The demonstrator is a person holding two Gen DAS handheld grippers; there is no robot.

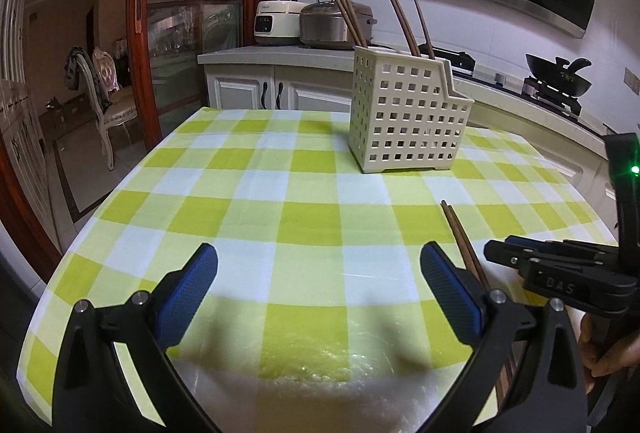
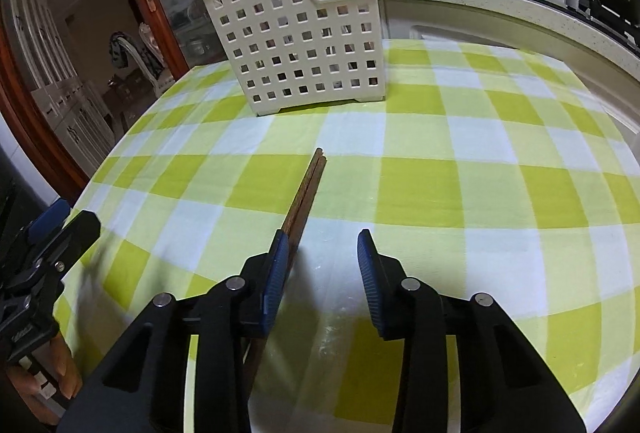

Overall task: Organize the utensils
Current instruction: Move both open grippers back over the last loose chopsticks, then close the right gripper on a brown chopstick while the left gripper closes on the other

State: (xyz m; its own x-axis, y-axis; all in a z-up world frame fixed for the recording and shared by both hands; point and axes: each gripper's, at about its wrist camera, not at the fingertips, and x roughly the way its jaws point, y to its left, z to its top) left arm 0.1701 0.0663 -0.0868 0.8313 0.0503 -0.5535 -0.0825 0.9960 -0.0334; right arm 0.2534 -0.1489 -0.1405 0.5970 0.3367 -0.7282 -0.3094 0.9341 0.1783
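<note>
Two wide-set claws are hovering over a green-and-white checked tablecloth (image 1: 280,193) in a kitchen.

A red-framed glass door (image 1: 188,13) is standing at the left, with rice cookers (image 1: 316,23) sitting on the grey counter (image 1: 272,55) behind. The left gripper (image 1: 318,293) is hanging low with blue ribbed pads (image 1: 188,297) spread apart, holding nothing. A cream perforated plastic utensil basket (image 2: 304,49) is standing upright farther back, holding brown chopsticks. A pair of brown wooden chopsticks (image 2: 306,193) is lying on the cloth, running beside the left finger of the right gripper (image 2: 322,273), whose jaws are gaping open.
</note>
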